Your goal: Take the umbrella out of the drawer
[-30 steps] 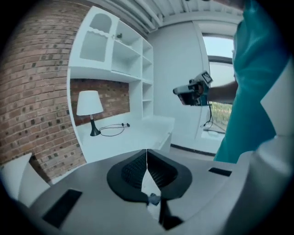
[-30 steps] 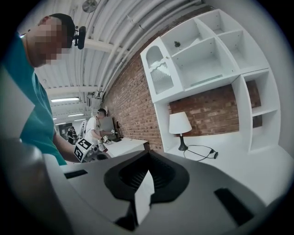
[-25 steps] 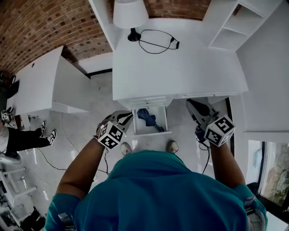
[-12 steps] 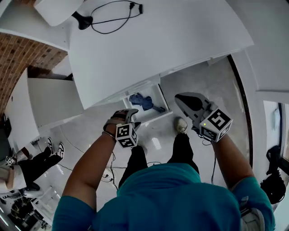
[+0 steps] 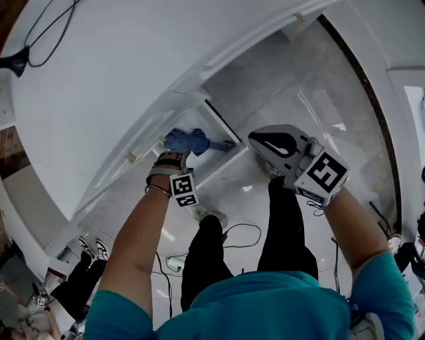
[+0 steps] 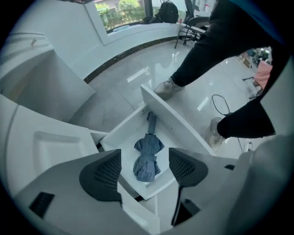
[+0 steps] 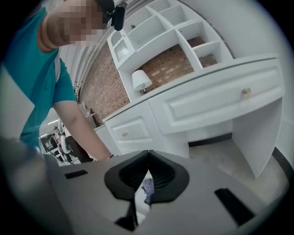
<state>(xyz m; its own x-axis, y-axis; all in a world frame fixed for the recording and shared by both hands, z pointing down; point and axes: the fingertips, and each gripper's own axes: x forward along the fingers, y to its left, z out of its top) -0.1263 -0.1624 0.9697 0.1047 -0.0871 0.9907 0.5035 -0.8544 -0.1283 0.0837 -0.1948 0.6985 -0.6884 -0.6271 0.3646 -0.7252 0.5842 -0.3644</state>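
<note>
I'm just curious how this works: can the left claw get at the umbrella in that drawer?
Probably yes. The drawer stands open, the umbrella lies uncovered in it, and the left claw points down right above it, jaws opening, nothing yet between them.

A white desk (image 5: 133,86) with a broad bare top fills the upper left of the head view, and beside it lies a pale, glossy tiled floor (image 5: 312,126) streaked with reflected light. In the right gripper view the desk's panelled fronts carry small knobs (image 7: 246,92), and a white-shaded lamp (image 7: 141,80) stands at its back edge against a brick wall (image 7: 170,62), under open white shelving (image 7: 161,23). The left gripper view shows a window (image 6: 124,11) with greenery outside, dark skirting (image 6: 115,59) along the curved wall, and an office chair (image 6: 190,27)
</note>
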